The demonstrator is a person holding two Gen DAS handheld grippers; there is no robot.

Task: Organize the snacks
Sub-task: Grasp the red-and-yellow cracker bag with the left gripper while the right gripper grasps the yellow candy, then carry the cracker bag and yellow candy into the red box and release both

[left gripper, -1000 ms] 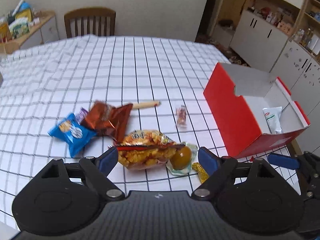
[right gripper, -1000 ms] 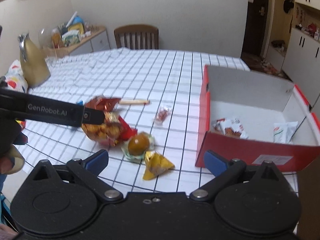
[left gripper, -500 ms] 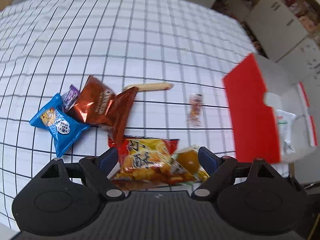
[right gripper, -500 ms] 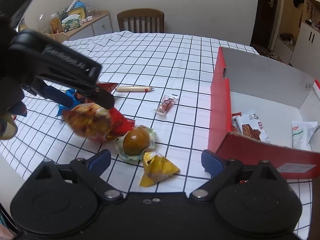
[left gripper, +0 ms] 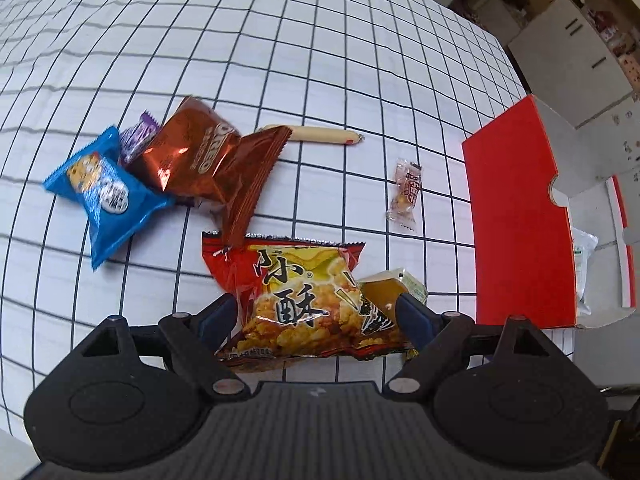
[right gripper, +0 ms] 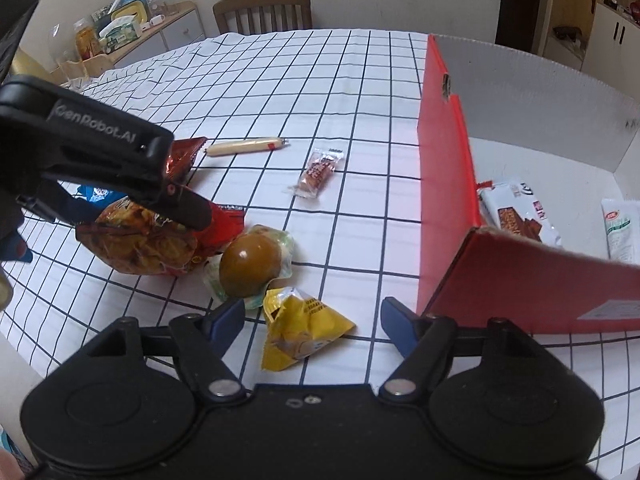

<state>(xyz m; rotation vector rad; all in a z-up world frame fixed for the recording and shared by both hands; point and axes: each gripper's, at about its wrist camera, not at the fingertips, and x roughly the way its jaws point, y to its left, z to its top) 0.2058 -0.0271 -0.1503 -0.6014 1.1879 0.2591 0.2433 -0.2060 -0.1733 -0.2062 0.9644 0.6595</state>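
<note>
Left gripper (left gripper: 314, 314): jaws wide, straddling rice-cracker bag (left gripper: 304, 300), lower centre, unpinched | right gripper (right gripper: 312, 320): jaws just narrowing, flanking yellow packet (right gripper: 300, 330), untouched.

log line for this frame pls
left gripper: open, straddling rice-cracker bag | right gripper: open, closing around yellow packet, no contact | box: two packs in

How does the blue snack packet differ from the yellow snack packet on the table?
The blue snack packet lies flat and smooth on the cloth; the yellow snack packet is crumpled into a peaked shape. The blue one touches the brown Oreo packet; the yellow one lies beside the wrapped egg. Both lie outside the red box.
</note>
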